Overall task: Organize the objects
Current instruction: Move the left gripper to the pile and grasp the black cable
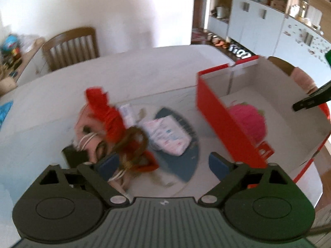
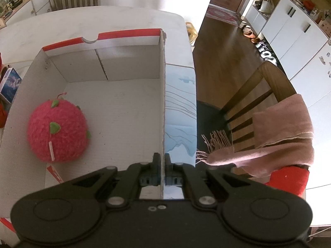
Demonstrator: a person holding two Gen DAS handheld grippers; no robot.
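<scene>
L gripper (image 1: pixel 164 166) jaws wide, holding nothing; tissue pack (image 1: pixel 167 136) just ahead btwn fingers, long axis slanting down-right. R gripper (image 2: pixel 162 165) clamped on box wall (image 2: pixel 162 103). Plush ball (image 2: pixel 58 130) already in box; L nearer loose items.

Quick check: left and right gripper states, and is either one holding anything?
Left gripper: open wide, nothing between its fingers, above the loose items.
Right gripper: shut on the box wall, pinching its edge.
</scene>
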